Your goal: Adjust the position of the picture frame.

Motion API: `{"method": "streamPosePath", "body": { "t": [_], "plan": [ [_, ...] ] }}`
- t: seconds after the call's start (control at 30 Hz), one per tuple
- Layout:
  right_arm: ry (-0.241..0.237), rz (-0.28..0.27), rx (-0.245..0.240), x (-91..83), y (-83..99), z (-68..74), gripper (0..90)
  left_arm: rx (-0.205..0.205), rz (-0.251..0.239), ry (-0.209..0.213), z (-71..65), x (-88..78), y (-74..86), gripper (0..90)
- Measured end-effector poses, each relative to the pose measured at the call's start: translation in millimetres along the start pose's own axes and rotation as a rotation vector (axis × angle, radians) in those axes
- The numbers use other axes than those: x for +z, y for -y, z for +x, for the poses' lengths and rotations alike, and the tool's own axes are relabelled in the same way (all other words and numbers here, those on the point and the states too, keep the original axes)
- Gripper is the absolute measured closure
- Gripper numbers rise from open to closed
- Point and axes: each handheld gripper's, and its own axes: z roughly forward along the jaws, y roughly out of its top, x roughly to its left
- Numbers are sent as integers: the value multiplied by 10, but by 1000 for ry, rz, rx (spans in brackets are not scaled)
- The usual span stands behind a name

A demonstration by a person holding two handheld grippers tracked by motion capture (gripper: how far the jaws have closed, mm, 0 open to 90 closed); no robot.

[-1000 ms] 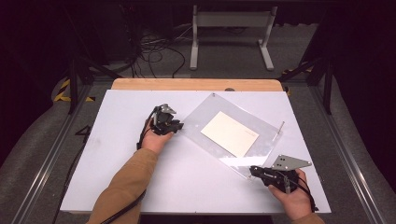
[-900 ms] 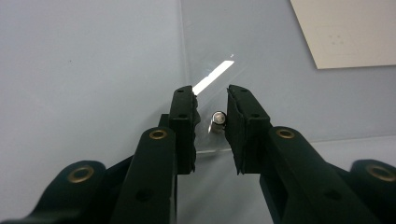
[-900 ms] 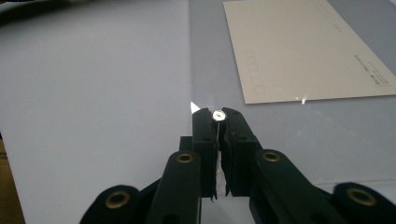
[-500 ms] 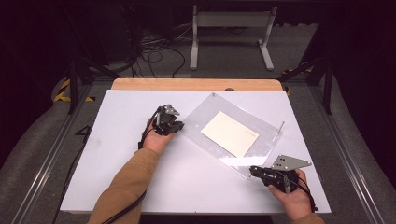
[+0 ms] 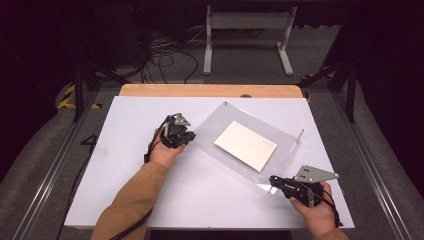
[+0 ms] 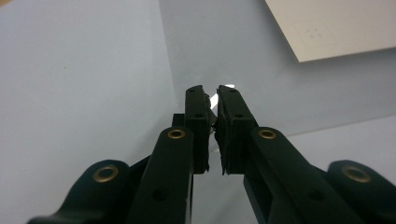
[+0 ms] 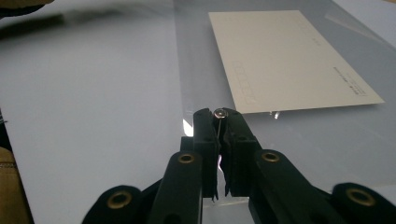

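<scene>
A clear plastic sheet (image 5: 215, 129) lies at a slant on the white table (image 5: 130, 150), with a cream card (image 5: 245, 145) at its middle. My left gripper (image 5: 191, 136) is at the sheet's left corner; in the left gripper view its jaws (image 6: 211, 95) are shut on the sheet's edge (image 6: 261, 70), the card (image 6: 336, 28) beyond. My right gripper (image 5: 273, 181) is at the sheet's near right corner. In the right gripper view its jaws (image 7: 219, 114) are pressed together on that corner, just short of the card (image 7: 289, 60).
A thin metal pin (image 5: 298, 135) stands by the sheet's right edge. A wooden strip (image 5: 210, 90) borders the table's far side. Cables (image 5: 165, 55) and a white stand (image 5: 247, 30) are on the floor beyond.
</scene>
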Motion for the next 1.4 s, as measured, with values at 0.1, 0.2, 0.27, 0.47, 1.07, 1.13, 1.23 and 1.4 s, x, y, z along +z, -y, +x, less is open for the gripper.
{"method": "streamPosePath", "body": {
  "t": [0.1, 0.2, 0.27, 0.47, 1.07, 1.13, 1.23, 1.4],
  "plan": [
    [-1, -7, 12, -50, 5, -9, 850, 29, 4, 8, -75, -121, 60, 834],
    [0, -22, 21, -137, 17, -14, 850, 52, 1, 26, -206, -328, 216, 833],
    [2, -21, 20, -147, 17, -11, 850, 56, 4, 26, -245, -374, 262, 833],
    [18, 4, 7, -162, 39, 8, 851, 107, 42, 53, -477, -598, 520, 832],
    [56, 77, -2, -100, 123, -42, 850, 125, 28, 187, -812, -797, 935, 899],
    [55, 77, -3, -101, 124, -42, 850, 108, 13, 188, -778, -814, 936, 898],
    [52, 82, -2, -98, 115, -46, 849, 26, -17, 191, -641, -762, 971, 869],
    [55, 91, -5, -99, 102, -41, 850, 2, 13, 220, -597, -662, 1003, 894]
  ]
}}
